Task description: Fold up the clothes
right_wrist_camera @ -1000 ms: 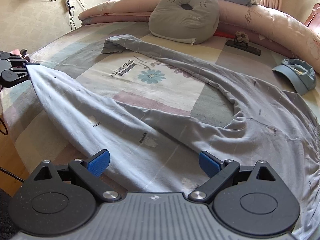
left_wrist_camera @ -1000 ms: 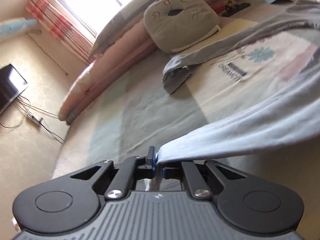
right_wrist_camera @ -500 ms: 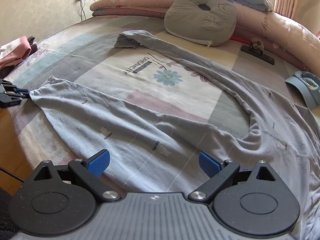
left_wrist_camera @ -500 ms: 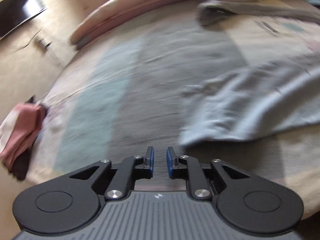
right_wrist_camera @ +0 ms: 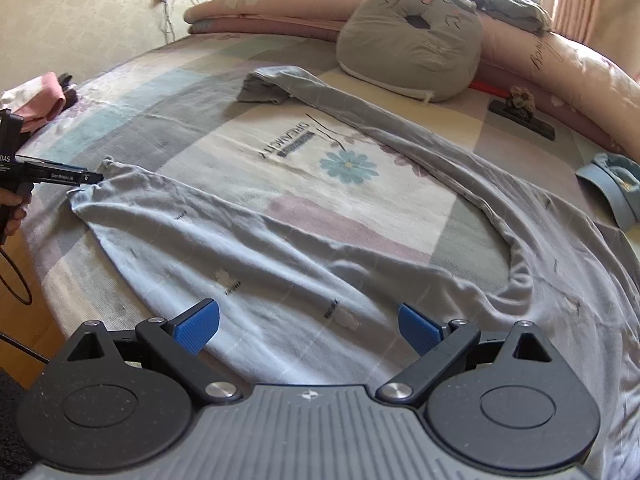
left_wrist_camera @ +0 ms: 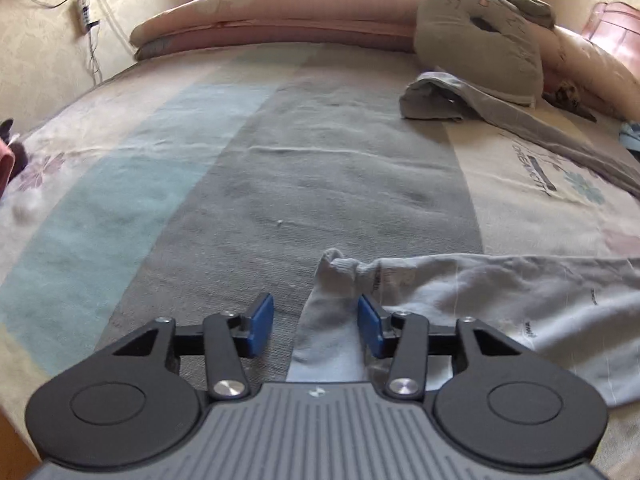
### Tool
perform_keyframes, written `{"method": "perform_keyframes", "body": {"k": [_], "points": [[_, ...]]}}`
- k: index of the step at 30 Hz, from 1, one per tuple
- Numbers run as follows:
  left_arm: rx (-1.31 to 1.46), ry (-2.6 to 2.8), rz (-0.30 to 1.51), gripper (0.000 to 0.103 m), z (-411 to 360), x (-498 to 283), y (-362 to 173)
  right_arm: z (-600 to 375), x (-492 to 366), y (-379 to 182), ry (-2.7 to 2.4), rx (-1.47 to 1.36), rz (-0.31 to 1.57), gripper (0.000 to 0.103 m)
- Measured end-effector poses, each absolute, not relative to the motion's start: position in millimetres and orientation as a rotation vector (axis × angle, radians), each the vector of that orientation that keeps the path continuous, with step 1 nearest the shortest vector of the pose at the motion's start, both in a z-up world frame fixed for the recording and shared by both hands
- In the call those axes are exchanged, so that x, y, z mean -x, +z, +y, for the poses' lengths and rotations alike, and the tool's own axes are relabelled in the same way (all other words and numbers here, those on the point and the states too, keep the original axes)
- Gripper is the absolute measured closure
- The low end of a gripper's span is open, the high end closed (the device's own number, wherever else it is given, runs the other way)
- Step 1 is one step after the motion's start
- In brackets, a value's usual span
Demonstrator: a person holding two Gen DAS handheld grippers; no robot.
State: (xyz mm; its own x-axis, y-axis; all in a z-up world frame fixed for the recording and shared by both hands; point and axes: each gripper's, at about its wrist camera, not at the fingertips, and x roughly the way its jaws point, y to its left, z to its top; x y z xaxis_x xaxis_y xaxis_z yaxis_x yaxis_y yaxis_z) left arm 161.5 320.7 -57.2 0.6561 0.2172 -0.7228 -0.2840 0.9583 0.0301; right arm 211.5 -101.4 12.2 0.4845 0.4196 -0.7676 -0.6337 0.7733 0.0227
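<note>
Grey trousers (right_wrist_camera: 360, 240) lie spread on the bed, one leg reaching toward the near left, the other toward the far cushion. In the left wrist view the near leg's cuff (left_wrist_camera: 340, 280) lies between the blue pads of my left gripper (left_wrist_camera: 316, 324), which is open and not clamped on the cloth. From the right wrist view, the left gripper (right_wrist_camera: 86, 178) hovers at that cuff (right_wrist_camera: 104, 172). My right gripper (right_wrist_camera: 308, 326) stands wide open above the near leg, holding nothing.
A grey round cushion (right_wrist_camera: 412, 40) and rolled pink quilts (right_wrist_camera: 280, 12) line the far side of the bed. A blue cap (right_wrist_camera: 616, 188) lies at the right, a dark clip (right_wrist_camera: 520, 116) near the quilts, pink clothes (right_wrist_camera: 36, 100) at the left edge. The patterned bedspread (left_wrist_camera: 320, 160) lies bare beyond the cuff.
My left gripper let go of the trouser cuff, which dropped flat onto the bed, then opened wider over it. The right gripper stayed open and shifted slightly.
</note>
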Motion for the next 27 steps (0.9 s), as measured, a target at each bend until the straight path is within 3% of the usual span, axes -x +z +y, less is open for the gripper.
{"method": "perform_keyframes", "body": {"k": [1,2,3,7,13,15,21,27], "points": [[0.078,0.283,0.798,0.069,318,-161,-57,-103,-211,11,0.639,0.275,0.855,0.004],[0.048,0.29,0.789,0.087,313,-160,-58,-105,-210,10,0.627,0.27,0.862,0.004],[0.022,0.298,0.781,0.096,309,-160,-58,-106,-210,9,0.616,0.263,0.869,0.004],[-0.001,0.376,0.777,0.099,321,-164,-49,-108,-209,1,0.572,0.245,0.899,0.004],[0.042,0.367,0.777,0.094,333,-164,-30,-128,-204,-7,0.484,0.171,0.96,0.004],[0.084,0.291,0.774,0.086,324,-162,-22,-142,-200,-9,0.446,0.114,0.989,0.004],[0.094,-0.002,0.823,0.068,255,-177,-16,-191,-187,-17,0.346,-0.017,1.055,0.004],[0.036,-0.318,0.855,0.06,165,-190,-19,-207,-181,-17,0.449,-0.066,1.034,0.005]]}}
